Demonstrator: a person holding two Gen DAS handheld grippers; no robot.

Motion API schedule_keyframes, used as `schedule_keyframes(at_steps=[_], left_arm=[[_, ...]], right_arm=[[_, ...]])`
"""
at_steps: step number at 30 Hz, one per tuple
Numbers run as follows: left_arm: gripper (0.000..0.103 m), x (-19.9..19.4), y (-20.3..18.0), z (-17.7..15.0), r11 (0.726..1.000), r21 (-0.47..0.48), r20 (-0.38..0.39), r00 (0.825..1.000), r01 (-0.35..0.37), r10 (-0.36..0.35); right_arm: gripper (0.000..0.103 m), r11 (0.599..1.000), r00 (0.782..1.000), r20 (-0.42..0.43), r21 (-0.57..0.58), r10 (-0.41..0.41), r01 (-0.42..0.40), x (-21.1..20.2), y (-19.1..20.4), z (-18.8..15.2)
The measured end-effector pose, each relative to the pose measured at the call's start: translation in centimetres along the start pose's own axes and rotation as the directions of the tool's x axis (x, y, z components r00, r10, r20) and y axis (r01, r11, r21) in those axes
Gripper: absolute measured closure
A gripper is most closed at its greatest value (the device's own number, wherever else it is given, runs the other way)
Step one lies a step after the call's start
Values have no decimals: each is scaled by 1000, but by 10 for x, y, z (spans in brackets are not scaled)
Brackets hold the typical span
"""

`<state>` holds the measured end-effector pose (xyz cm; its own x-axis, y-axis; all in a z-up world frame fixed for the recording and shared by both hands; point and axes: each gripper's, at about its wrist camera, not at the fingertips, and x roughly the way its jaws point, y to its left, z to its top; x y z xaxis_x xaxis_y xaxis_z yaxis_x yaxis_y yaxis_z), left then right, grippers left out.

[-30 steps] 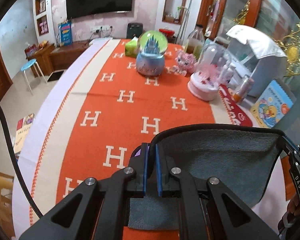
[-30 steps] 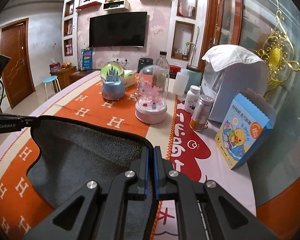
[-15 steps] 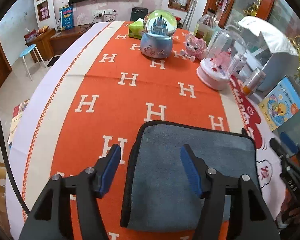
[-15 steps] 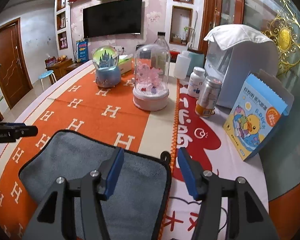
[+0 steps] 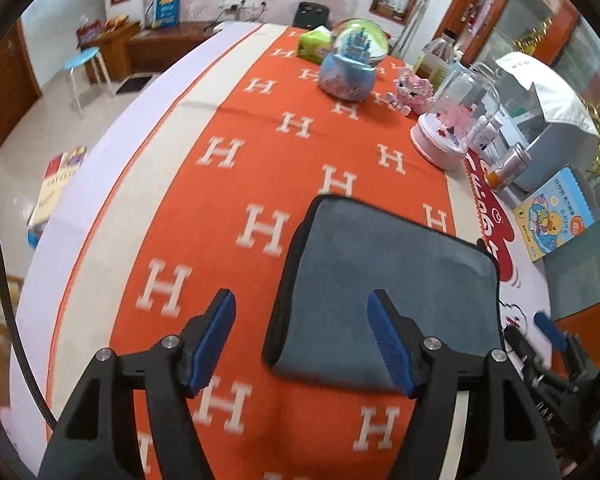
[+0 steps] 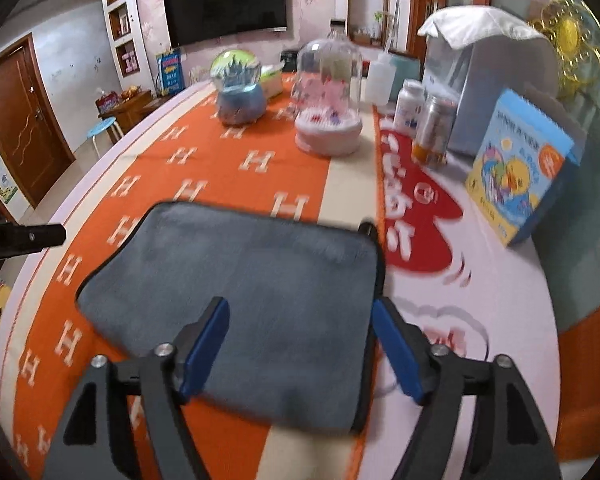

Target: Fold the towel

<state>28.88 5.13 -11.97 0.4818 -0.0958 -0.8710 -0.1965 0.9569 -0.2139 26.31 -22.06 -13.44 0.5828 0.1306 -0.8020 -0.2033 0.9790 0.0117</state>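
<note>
A grey towel with a black hem (image 5: 384, 280) lies folded flat on the orange H-patterned tablecloth (image 5: 260, 184); it also shows in the right wrist view (image 6: 252, 280). My left gripper (image 5: 302, 340) is open and empty, raised above the towel's near left edge. My right gripper (image 6: 300, 340) is open and empty, raised above the towel's near right part. The right gripper's blue fingertip shows in the left wrist view (image 5: 546, 326), beside the towel's right edge. Nothing holds the towel.
At the far side stand a blue snow globe (image 5: 350, 66), a pink plush toy (image 5: 414, 90) and a glass dome on a pink base (image 5: 452, 124). To the right are bottles (image 6: 432, 128), a white covered appliance (image 6: 488, 60) and a duck-printed box (image 6: 520, 168).
Both grippers were shut on the towel's edge a second ago. They opened, let it drop flat on the table, and have since lifted and pulled back.
</note>
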Motion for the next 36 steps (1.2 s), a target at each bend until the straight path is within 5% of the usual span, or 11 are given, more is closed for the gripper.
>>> schedule_keyframes(at_steps=[11,21,36], left_arm=[[30,-69,68,-68,998,-50,-19,999,-35,34],[24,-114,81,-124,995,101,-55,998,16,-10],[17,-157,69,-160,960,261,-58,994,101,-89]], right_arm=[[21,998,996,-79,51,30,-26,-70,41,-73],[17,993,996,-83,117,22,-12,-131,91,-120],[17,987,999,-45,156,-31,37,-197,134,-153]])
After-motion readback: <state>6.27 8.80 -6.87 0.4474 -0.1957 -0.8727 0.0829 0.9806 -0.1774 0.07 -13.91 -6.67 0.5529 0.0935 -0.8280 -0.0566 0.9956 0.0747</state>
